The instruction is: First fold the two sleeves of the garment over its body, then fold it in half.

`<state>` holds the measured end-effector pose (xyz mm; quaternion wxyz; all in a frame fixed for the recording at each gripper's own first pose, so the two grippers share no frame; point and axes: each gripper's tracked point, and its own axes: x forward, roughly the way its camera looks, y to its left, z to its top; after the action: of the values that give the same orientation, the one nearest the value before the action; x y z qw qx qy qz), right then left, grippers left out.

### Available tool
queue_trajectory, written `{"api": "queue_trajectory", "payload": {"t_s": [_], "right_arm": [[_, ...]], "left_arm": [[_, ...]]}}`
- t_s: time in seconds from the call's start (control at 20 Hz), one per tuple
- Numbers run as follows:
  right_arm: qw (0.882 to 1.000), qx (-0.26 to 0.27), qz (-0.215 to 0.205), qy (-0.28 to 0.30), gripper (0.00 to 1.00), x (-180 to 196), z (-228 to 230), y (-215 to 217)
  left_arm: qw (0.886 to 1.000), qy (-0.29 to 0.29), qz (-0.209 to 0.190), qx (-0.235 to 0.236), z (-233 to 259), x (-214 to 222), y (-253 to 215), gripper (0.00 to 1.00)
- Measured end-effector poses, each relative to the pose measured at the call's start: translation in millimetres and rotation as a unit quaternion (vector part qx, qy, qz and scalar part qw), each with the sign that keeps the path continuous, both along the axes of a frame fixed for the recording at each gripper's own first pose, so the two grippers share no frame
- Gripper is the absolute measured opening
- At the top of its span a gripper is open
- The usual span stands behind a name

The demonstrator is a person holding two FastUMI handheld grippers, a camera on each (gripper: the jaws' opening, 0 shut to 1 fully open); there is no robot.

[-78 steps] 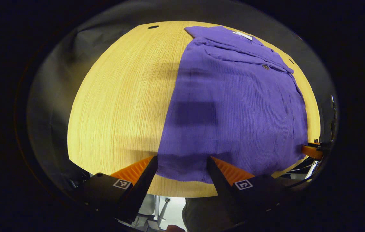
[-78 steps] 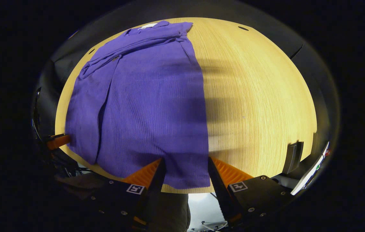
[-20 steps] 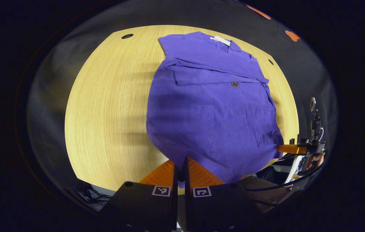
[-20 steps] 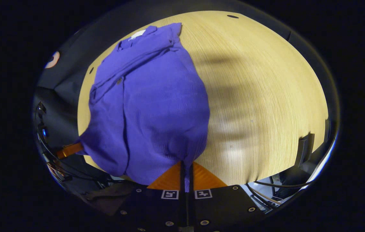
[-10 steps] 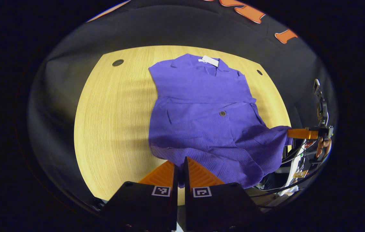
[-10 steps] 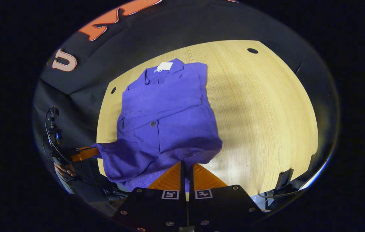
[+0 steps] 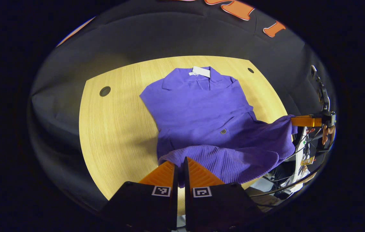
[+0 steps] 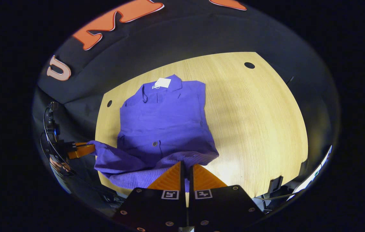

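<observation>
Sleeves lie folded over the garment (image 7: 198, 106); I hold its hem lifted, left gripper (image 7: 179, 172) and right gripper (image 8: 186, 175) both clamped on it, half-fold under way, I judge.

The wooden table (image 7: 118, 129) is lit brightly from above, and a pale glare patch is seen just beyond the fingers (image 8: 172, 178) in the right gripper view. Surroundings are left dim. Edges are strongly bent by fisheye distortion; focus is sharp.

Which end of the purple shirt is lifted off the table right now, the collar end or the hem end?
The hem end: both hand-held grippers, left and right, pinch its corners and raise it; the collar end with the white tag lies flat on the wooden table.
</observation>
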<state>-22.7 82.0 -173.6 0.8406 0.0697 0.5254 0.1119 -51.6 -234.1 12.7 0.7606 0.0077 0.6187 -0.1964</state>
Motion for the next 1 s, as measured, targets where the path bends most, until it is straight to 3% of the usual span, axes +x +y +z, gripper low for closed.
{"api": "queue_trajectory", "payload": {"t_s": [0.15, 0.65, 0.8, 1.0], "right_arm": [[1.000, 0.003, 0.019, 0.014, 0.03, 28.8, -5.1, -1.8], [0.995, 0.023, 0.081, 0.058, 0.03, 140.2, -27.3, 11.4], [0.993, 0.060, 0.068, 0.070, 0.03, 165.4, -28.1, 20.5], [0.993, 0.092, 0.041, 0.066, 0.03, 196.9, -25.5, 23.9]], "left_arm": [[0.999, -0.004, -0.016, 0.028, -6.0, 31.5, -2.8, 0.11], [0.998, 0.019, 0.008, 0.067, -36.0, 131.8, -19.8, 0.11], [0.998, 0.011, 0.025, 0.059, -38.1, 157.2, -26.7, 0.11], [0.996, -0.014, 0.040, 0.085, -53.7, 184.2, -28.9, 0.11]]}}
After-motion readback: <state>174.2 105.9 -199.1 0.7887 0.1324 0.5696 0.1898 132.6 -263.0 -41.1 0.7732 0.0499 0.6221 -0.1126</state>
